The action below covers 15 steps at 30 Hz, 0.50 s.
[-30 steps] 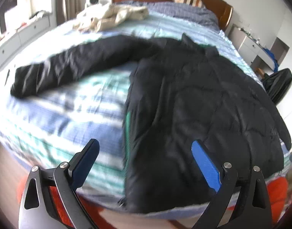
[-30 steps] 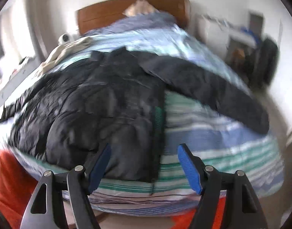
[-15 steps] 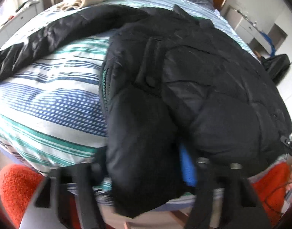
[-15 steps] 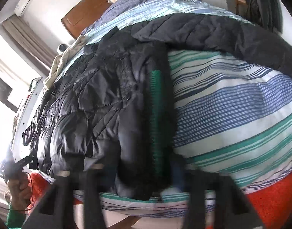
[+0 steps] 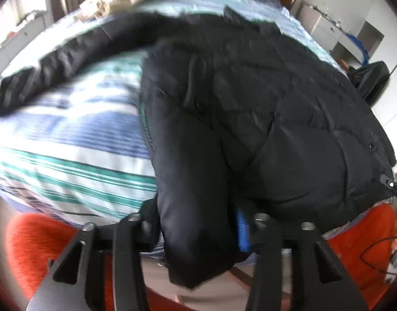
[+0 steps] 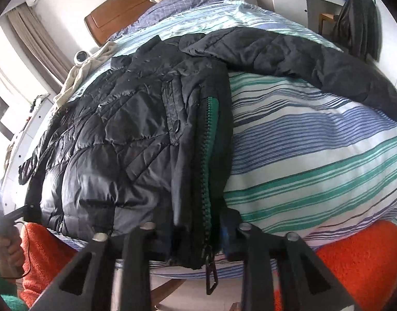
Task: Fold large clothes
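Left wrist view: a black quilted jacket (image 5: 263, 108) lies spread on a bed with a blue, white and green striped cover (image 5: 68, 140). Motion blur softens most of the picture.
Jacket position: its body fills the near half of the bed, with the hem hanging over the bed's near edge. One sleeve (image 5: 76, 49) stretches away to the left across the stripes.
Left gripper (image 5: 195, 223): its fingers sit either side of a thick fold of the jacket's hem corner. A blue pad (image 5: 243, 230) presses against the fabric on the right, and the other finger is mostly hidden behind the fold. The jaws have just been opening a little, yet the cloth remains pinched between them.
Right wrist view: the same jacket seen from its other front edge, where a green-backed zipper (image 6: 210, 155) runs down to the hem.
Right gripper (image 6: 195, 230): its fingers close in on the hem beside the zipper, with the zipper pull (image 6: 211, 277) dangling below. These jaws have also just been opening slightly, with the fabric bunched between them.
Other sleeve (image 6: 302, 57): it reaches to the right over the striped cover.
Background: a wooden headboard (image 6: 125, 13), a pale garment (image 6: 86, 72) near the pillows, and an orange rug (image 6: 359, 254) on the floor.
Person: a hand (image 6: 6, 248) at the left edge holds the other gripper's handle.
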Each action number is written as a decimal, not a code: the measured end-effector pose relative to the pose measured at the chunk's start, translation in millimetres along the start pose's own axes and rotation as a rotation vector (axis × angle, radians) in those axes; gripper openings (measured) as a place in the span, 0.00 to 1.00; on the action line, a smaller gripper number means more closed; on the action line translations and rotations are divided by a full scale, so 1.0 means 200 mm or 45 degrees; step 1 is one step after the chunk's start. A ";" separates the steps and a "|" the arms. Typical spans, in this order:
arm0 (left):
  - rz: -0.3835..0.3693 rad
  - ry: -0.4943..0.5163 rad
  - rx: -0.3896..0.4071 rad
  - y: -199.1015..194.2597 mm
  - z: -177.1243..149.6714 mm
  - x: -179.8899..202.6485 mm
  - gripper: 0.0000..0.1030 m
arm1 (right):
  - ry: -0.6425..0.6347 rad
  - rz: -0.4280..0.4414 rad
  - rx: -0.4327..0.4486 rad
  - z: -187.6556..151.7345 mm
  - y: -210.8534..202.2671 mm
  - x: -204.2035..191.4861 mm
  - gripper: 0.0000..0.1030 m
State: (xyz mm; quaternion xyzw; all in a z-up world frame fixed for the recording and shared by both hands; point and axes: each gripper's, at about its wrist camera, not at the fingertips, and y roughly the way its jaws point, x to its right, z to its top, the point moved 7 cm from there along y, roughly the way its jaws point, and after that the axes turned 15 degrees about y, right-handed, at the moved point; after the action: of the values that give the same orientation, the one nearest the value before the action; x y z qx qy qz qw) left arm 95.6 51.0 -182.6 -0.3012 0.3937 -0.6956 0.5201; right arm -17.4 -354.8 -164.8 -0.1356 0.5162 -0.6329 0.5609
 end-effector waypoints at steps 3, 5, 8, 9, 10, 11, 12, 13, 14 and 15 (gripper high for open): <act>0.095 0.018 0.138 -0.20 0.05 -0.04 0.87 | 0.013 -0.005 0.075 0.03 -0.10 0.03 0.62; 0.157 0.025 0.216 -0.31 0.10 -0.06 0.92 | 0.041 -0.004 0.108 0.05 -0.16 0.07 0.62; 0.199 0.028 0.323 -0.42 0.22 -0.08 0.92 | 0.069 -0.049 0.194 0.12 -0.25 0.11 0.65; 0.209 0.023 0.374 -0.46 0.27 -0.08 0.92 | 0.065 -0.081 0.227 0.14 -0.27 0.12 0.66; 0.221 0.016 0.408 -0.47 0.31 -0.08 0.93 | 0.052 -0.111 0.262 0.16 -0.30 0.12 0.66; 0.230 0.007 0.440 -0.48 0.34 -0.08 0.94 | 0.039 -0.120 0.285 0.16 -0.31 0.12 0.66; 0.219 -0.001 0.470 -0.48 0.37 -0.06 0.95 | 0.022 -0.113 0.304 0.16 -0.33 0.12 0.66; 0.203 -0.005 0.483 -0.46 0.37 -0.05 0.95 | 0.002 -0.100 0.310 0.15 -0.33 0.11 0.66; 0.183 -0.003 0.479 -0.43 0.37 -0.04 0.95 | -0.005 -0.097 0.306 0.15 -0.33 0.11 0.66; 0.155 0.006 0.450 -0.39 0.38 -0.01 0.94 | -0.008 -0.093 0.297 0.15 -0.31 0.12 0.66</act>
State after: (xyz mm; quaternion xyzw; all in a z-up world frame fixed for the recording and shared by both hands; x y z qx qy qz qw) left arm 121.0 46.4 -77.7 -0.1792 0.2841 -0.7217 0.6053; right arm -38.9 -399.8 -111.0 -0.0901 0.4320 -0.7084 0.5509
